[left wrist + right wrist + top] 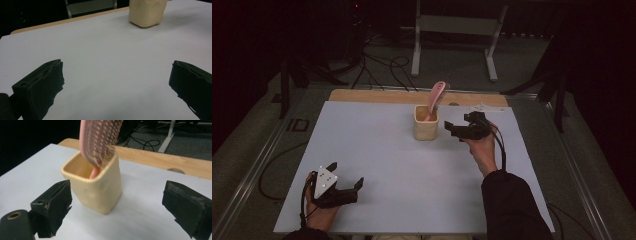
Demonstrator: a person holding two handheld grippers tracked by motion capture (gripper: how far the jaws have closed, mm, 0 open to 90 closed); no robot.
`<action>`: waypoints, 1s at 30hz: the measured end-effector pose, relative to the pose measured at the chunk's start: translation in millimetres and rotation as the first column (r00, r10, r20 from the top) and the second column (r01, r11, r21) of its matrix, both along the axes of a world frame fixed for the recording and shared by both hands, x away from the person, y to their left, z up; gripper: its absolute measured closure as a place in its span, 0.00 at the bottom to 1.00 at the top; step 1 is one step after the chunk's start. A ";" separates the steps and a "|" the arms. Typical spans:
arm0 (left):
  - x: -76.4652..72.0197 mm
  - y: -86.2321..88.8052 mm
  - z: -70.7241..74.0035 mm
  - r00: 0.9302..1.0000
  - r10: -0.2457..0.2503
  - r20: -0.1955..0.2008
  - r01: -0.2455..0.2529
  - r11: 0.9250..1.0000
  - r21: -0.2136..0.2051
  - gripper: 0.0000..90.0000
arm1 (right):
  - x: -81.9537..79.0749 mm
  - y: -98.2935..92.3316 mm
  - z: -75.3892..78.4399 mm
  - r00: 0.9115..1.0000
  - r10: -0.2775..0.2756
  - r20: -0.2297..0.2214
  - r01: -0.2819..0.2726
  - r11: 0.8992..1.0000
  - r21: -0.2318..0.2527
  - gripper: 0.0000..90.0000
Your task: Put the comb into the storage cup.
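R gripper (458,128) sits just right of the cup (426,123), jaws spread; pink brush (435,98) stands upright inside. L gripper (346,184) far off, near-left, jaws spread, empty.

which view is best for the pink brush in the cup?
Right gripper view: the pink brush is close, its bristle rows clear, standing in the cream cup. The high view shows it small but whole, leaning. The left gripper view catches the cup's base.

We see a dim room with black surroundings; the white table (412,165) alone catches soft light from above. Shadows under the cup (100,187) are faint and diffuse. Both gripper views are soft, the near jaws blurred, no glare.
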State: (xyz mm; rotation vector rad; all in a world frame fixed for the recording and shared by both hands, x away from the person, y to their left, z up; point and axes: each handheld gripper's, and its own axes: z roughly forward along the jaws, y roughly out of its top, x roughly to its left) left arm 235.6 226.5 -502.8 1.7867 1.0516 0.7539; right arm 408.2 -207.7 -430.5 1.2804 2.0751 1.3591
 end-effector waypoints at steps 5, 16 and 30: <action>0.6 0.3 0.0 1.000 0.002 -0.001 -0.002 1.000 -0.003 0.00 | -12.1 -5.3 -9.8 1.000 -0.002 0.017 0.002 0.999 -0.047 0.10; 1.4 1.6 3.4 1.000 0.004 0.008 -0.003 1.000 -0.013 0.00 | -47.5 -22.1 -15.4 0.997 0.038 0.064 -0.033 0.997 -0.076 0.10; 1.6 -0.1 16.4 0.999 -0.028 0.019 0.028 0.999 -0.018 0.00 | -107.0 -61.1 -34.3 0.994 -0.007 0.113 0.008 1.000 -0.013 0.10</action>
